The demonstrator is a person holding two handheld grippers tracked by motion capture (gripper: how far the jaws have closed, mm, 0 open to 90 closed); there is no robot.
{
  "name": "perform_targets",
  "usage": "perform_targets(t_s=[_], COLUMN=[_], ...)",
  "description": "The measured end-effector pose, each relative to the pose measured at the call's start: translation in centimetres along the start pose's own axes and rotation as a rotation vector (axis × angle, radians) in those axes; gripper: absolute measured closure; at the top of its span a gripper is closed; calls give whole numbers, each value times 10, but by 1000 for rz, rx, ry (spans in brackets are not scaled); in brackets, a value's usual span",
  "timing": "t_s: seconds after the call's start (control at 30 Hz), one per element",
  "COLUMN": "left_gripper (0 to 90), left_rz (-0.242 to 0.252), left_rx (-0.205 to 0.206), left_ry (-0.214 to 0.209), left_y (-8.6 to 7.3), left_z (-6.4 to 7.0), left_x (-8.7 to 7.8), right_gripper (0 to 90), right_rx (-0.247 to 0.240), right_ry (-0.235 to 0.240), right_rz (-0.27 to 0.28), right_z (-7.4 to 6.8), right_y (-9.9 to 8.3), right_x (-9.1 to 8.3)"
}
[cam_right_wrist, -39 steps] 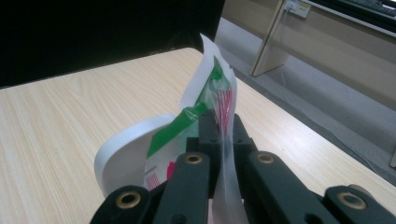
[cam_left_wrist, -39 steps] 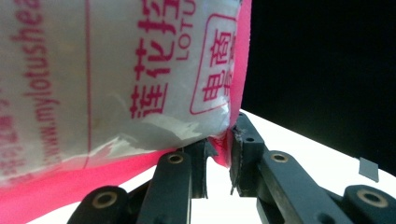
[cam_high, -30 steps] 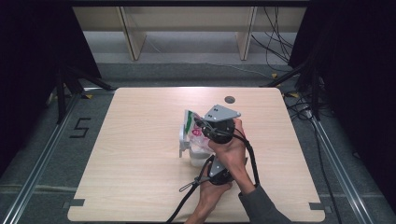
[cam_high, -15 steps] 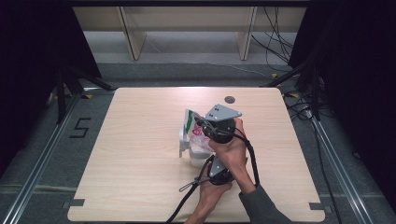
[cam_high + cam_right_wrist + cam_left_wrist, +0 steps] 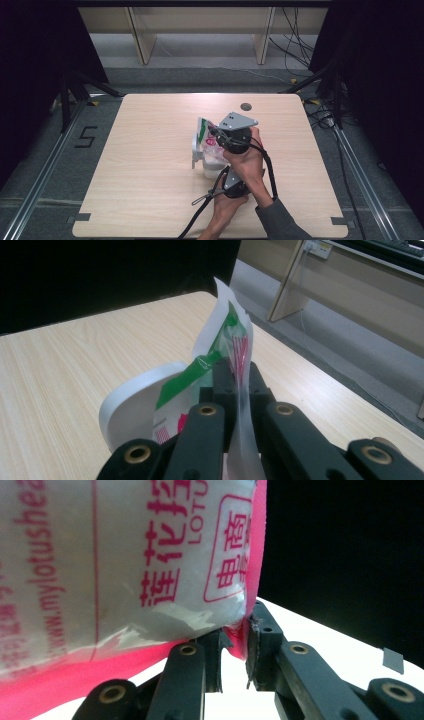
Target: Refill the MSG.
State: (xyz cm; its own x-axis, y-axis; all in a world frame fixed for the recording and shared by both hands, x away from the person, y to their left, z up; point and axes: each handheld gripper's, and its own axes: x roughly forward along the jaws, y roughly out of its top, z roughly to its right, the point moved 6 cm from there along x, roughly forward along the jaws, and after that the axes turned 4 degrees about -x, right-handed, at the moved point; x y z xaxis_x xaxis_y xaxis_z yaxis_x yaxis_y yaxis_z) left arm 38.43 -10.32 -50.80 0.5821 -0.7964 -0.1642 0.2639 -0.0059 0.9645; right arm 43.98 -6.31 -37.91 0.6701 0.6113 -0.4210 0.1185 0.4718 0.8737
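Note:
A clear plastic bag [image 5: 204,131] with pink print and a green strip is held up over the middle of the table [image 5: 150,200]. My right gripper [image 5: 216,136], the one with the grey plate, is shut on the bag's upper edge [image 5: 227,335]; its jaws [image 5: 237,375] pinch the film just below the green strip. My left gripper [image 5: 223,172] comes from below, nearer the person. In its own view the bag's pink bottom edge [image 5: 125,565] runs down between the nearly closed jaws [image 5: 235,645]. A white rounded container [image 5: 127,405] stands under the bag, seen also from above [image 5: 198,151].
A small dark round hole [image 5: 245,106] sits near the table's far edge. Wooden shelf legs [image 5: 141,40] stand beyond the table, and cables [image 5: 295,30] lie on the floor at the back right. Black cables [image 5: 200,210] trail from the grippers toward the near edge.

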Motion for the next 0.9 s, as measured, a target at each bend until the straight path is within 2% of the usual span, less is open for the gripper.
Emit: perform_targets(t_s=[0.1,0.13,0.17,0.2,0.3,0.43,0.53,0.9], left_gripper=[783,783,783,783,784,783,783,783], left_rz=[6,7,12,-17,-16,-16,-15,-14], left_rx=[-15,-14,-15,15,12,13,15,12], left_ry=[-5,-6,-1,3,7,0,1,1], left_y=[0,0,0,-1,-1,-1,-1,-1], left_z=[1,1,1,-1,-1,-1,-1,0], left_x=[1,1,1,-1,-1,-1,-1,-1], right_gripper=[892,892,892,892,892,892,892,892], right_rx=[18,17,6,16,-2,16,1,-4], right_ry=[-2,13,7,-3,-4,18,4,-2], right_rz=[-12,-18,-12,-8,1,-20,-5,-3], right_z=[-1,-2,-1,-1,1,-2,1,2], right_y=[-2,-2,-2,-1,0,-2,-1,-1], right_x=[1,2,1,1,0,1,0,0])
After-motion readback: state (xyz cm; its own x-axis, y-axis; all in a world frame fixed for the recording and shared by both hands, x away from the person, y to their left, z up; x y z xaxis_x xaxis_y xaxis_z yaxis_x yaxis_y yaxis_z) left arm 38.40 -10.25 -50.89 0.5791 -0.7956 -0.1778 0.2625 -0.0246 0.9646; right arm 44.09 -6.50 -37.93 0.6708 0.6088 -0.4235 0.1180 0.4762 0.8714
